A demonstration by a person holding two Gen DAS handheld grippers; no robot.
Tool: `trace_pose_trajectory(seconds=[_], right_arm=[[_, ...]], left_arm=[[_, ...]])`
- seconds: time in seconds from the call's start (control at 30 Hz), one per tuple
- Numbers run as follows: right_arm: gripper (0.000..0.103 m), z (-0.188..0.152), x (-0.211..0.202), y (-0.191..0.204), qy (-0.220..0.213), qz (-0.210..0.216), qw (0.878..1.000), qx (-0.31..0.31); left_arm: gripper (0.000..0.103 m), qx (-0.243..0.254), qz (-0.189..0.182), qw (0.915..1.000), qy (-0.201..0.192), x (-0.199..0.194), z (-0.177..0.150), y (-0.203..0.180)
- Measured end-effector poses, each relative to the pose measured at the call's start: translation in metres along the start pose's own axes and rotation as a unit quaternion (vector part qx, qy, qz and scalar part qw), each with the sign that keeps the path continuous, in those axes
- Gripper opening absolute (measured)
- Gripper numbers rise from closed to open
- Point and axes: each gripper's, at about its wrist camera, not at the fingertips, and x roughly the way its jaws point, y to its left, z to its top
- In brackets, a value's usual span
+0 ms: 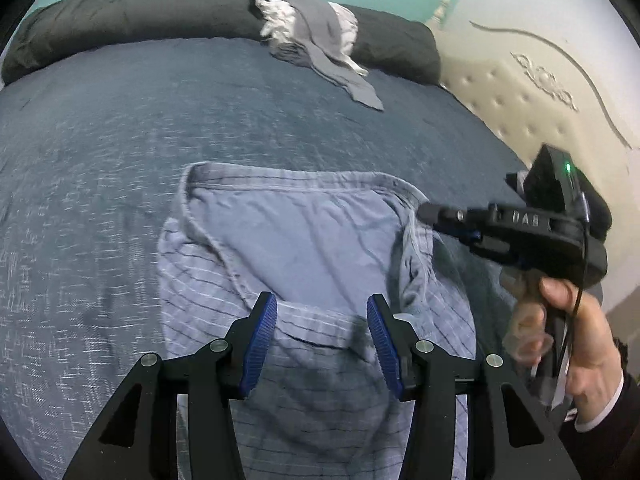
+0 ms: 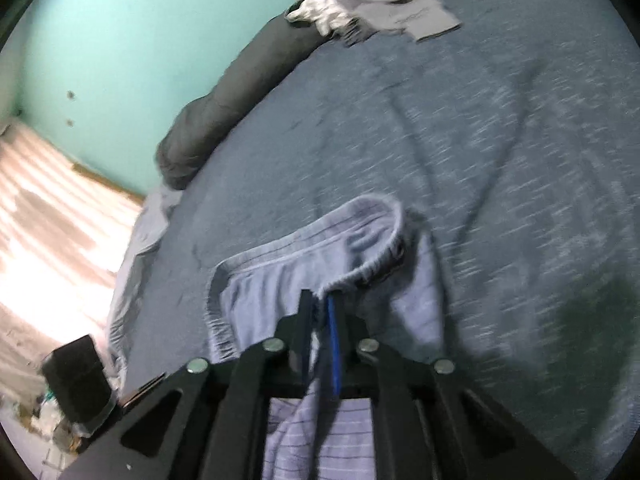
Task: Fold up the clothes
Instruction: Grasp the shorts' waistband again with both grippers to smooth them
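Note:
Light blue striped shorts (image 1: pixel 304 248) lie on the blue bedspread (image 1: pixel 100 152), waistband away from me. My left gripper (image 1: pixel 322 316) is open, its blue pads (image 1: pixel 264 332) hovering over the shorts' lower part, holding nothing. My right gripper (image 1: pixel 426 212) comes in from the right and is shut on the shorts' waistband edge. In the right wrist view the right gripper (image 2: pixel 320 304) is pinched shut on the elastic waistband of the shorts (image 2: pixel 280 280), lifting it a little.
A pile of grey and white clothes (image 1: pixel 316 36) lies at the far side of the bed against a dark rolled duvet (image 1: pixel 140 20). A cream tufted headboard (image 1: pixel 540 80) stands right. Floor and a black box (image 2: pixel 76 380) are beside the bed.

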Motion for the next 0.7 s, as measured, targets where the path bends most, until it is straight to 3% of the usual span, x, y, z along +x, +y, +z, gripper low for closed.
trace_pose_trajectory(seconds=[0.03,0.07,0.1,0.4,0.47,0.63,0.7], right_arm=[[0.023,0.002,-0.004,-0.001,-0.008,-0.006,1.0,0.0],[0.034,0.003,-0.009,-0.002,-0.015,-0.01,1.0,0.001],[0.036,0.003,-0.012,-0.004,-0.02,-0.009,1.0,0.004],[0.037,0.004,-0.04,-0.033,-0.056,-0.012,0.997,0.047],[0.037,0.005,-0.046,-0.04,-0.061,-0.013,0.997,0.051],[0.037,0.006,-0.045,-0.045,-0.061,-0.011,0.996,0.058],[0.037,0.005,-0.042,-0.044,-0.058,-0.011,0.997,0.056]], left_arm=[[0.051,0.004,-0.002,1.0,0.001,0.0,0.0,-0.004],[0.051,0.008,-0.006,1.0,0.001,0.0,-0.001,-0.008],[0.051,0.013,-0.008,0.9999,0.002,0.002,-0.001,-0.013],[0.05,0.07,-0.006,0.997,0.033,0.022,-0.009,-0.049],[0.044,0.074,-0.007,0.9963,0.044,0.029,-0.011,-0.049],[0.006,0.086,-0.009,0.9948,0.055,0.035,-0.014,-0.048],[0.005,0.088,-0.01,0.9944,0.057,0.035,-0.014,-0.046]])
